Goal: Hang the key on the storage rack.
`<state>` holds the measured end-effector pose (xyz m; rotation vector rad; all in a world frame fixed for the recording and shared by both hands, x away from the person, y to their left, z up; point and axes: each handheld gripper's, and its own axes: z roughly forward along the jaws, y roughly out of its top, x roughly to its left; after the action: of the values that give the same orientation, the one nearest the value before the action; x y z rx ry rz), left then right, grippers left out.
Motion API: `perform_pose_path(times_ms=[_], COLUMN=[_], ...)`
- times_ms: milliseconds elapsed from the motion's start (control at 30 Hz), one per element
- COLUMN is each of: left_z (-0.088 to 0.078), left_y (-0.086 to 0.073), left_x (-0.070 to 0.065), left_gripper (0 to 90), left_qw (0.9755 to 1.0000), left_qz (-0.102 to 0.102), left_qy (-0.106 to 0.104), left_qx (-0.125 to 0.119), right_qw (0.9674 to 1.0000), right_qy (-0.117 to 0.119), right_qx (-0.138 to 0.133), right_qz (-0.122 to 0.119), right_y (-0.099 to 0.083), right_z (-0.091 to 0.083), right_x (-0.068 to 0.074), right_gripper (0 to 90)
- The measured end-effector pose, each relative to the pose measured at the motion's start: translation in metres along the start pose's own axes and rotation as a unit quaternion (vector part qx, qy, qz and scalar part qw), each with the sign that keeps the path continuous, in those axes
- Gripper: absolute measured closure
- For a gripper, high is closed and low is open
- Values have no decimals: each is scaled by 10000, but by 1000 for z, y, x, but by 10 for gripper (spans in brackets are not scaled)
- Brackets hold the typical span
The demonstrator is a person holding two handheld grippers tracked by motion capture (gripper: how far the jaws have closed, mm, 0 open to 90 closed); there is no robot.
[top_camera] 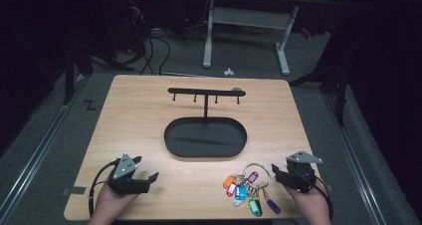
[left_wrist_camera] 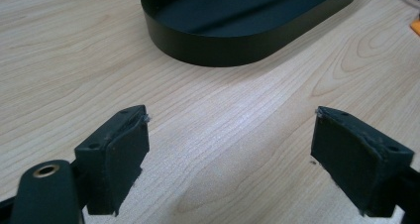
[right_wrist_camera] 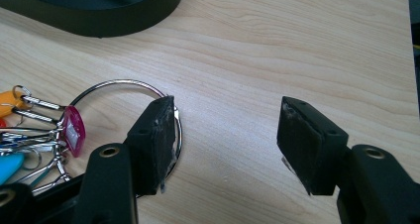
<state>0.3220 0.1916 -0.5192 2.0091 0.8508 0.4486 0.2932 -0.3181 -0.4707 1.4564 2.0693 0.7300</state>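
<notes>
Left gripper (top_camera: 149, 177) sat at the table's (top_camera: 139, 115) 7 o'clock corner, jaws spread wide over bare wood, nothing between them; right gripper (top_camera: 275, 171) at 5 o'clock, jaws also apart and empty, its left jaw over the rim of the big metal ring (right_wrist_camera: 126, 87) in the right gripper view; key-tag bunch (top_camera: 246, 187) lay flat at the right gripper's 9 o'clock, just beside it; black oval tray (top_camera: 171, 138) at table centre; hook rack (top_camera: 205, 91) rose from the tray's 12 o'clock edge.
</notes>
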Motion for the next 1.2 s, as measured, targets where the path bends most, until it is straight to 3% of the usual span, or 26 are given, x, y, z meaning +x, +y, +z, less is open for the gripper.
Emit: perform_pose_path(times_ms=[333, 533, 600, 667, 700, 733, 767, 833, 867, 900, 933, 967, 1067, 1100, 1167, 1200], left_z=[-3, -1, -1, -1, -2, -2, -2, -2, -2, -2, -2, -2, -2, -2, -2, -2], left_y=[1, 1, 1, 1, 1, 1, 1, 1, 1, 1, 1, 1, 1, 1, 1, 1], left_x=[0, 1, 1, 0, 0, 0, 0, 0, 0, 0, 0, 0, 1, 1, 1, 1], left_gripper=[149, 149, 149, 149, 149, 149, 149, 149, 149, 149, 149, 149, 149, 149, 149, 149], left_qw=[10000, 10000, 10000, 10000, 10000, 10000, 10000, 10000, 10000, 10000, 10000, 10000, 10000, 9999, 9999, 9999], left_qz=[-24, -33, -44, -44, -34, -25, -21, -25, -30, -31, -31, -38, -55, -71, -62, -62], left_qy=[-3, -14, -40, -41, -38, -37, -40, -44, -53, -58, -62, -68, -68, -70, -81, -81], left_qx=[-45, -18, -19, -20, -22, -22, -22, -16, -11, -7, -8, -15, -24, -30, -22, -22], right_qw=[9974, 9928, 9887, 9869, 9832, 9832, 9798, 9785, 9763, 9717, 9717, 9674, 9649, 9631, 9561, 9561], right_qy=[188, 325, 389, 414, 427, 427, 480, 492, 527, 550, 550, 594, 613, 649, 798, 798], right_qx=[643, 1058, 1328, 1435, 1637, 1637, 1791, 1847, 1936, 2116, 2116, 2265, 2341, 2392, 2628, 2628], right_qz=[-257, -457, -575, -609, -685, -685, -747, -776, -810, -891, -891, -961, -1019, -1050, -1026, -1026], right_y=[14, 20, 24, 26, 29, 29, 33, 35, 37, 40, 40, 45, 48, 50, 53, 53], right_z=[-2, 5, 11, 13, 17, 17, 20, 21, 23, 27, 27, 32, 36, 38, 47, 47], right_x=[0, 3, 6, 6, 8, 8, 8, 8, 8, 9, 9, 10, 11, 12, 16, 16], right_gripper=[386, 403, 408, 409, 409, 409, 433, 440, 442, 461, 461, 479, 506, 526, 555, 555])
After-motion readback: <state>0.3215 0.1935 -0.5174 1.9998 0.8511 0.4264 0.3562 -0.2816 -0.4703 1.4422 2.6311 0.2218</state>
